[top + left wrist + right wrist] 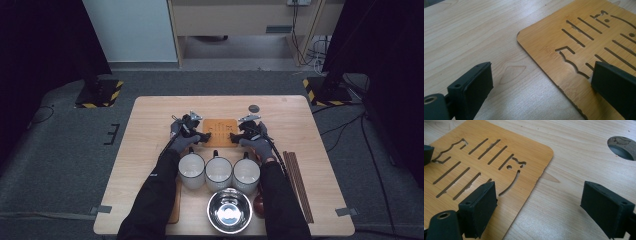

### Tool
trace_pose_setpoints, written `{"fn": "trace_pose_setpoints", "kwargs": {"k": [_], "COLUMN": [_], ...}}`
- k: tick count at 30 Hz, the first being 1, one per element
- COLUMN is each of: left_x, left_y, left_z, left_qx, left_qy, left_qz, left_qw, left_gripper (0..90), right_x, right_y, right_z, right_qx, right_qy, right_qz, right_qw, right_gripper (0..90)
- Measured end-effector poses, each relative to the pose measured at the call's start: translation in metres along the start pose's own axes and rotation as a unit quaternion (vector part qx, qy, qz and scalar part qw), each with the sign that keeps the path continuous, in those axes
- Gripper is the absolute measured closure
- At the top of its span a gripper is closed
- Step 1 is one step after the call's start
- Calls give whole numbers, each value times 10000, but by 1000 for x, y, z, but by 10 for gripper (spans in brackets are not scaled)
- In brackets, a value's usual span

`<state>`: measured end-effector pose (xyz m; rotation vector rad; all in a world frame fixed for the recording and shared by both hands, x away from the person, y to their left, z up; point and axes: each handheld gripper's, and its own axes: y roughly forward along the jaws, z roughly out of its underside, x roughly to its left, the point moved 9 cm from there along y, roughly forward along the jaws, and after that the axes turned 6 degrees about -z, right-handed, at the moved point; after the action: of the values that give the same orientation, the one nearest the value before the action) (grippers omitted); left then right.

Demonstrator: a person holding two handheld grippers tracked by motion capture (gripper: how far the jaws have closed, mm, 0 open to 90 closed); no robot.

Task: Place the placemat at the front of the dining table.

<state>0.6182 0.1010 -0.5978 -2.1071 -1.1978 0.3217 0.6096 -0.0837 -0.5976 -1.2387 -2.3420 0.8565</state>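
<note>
Steel bowl and three mugs sit empty; both claws spread beside trivet.

floor: grey carpet | table: pale wood | sides: dark curtains

The slotted board is laid flat at the middle of the surface. It is flanked by the left tongs and the right tongs, one at each side edge. Nearer the person, three mugs are set in a row, with a bowl before them. Chopsticks are laid to the right, and a round hole is found behind the board.
</note>
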Motion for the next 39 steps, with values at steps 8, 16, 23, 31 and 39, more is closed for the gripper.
{"fn": "trace_pose_setpoints", "kwargs": {"k": [8,16,23,31,39], "left_x": [-1,3,10,16,24], "left_y": [0,-12,-32,-60,-81], "left_z": [-1,-5,-12,-15,-12], "left_qx": [-12,-144,-335,-615,-770], "left_qy": [-50,-174,-305,-399,-541], "left_qz": [44,160,184,234,219], "left_qw": [10000,9996,9988,9970,9953], "left_gripper": [37,51,73,134,247], "right_x": [-3,-6,-13,-23,-31], "right_y": [-8,-16,-28,-52,-79], "right_z": [-7,-11,-14,-20,-23], "right_qx": [-234,-384,-485,-638,-757], "right_qy": [136,214,287,375,434], "right_qz": [-44,-44,31,188,327], "right_qw": [9996,9990,9984,9971,9956], "right_gripper": [151,144,136,132,128]}}
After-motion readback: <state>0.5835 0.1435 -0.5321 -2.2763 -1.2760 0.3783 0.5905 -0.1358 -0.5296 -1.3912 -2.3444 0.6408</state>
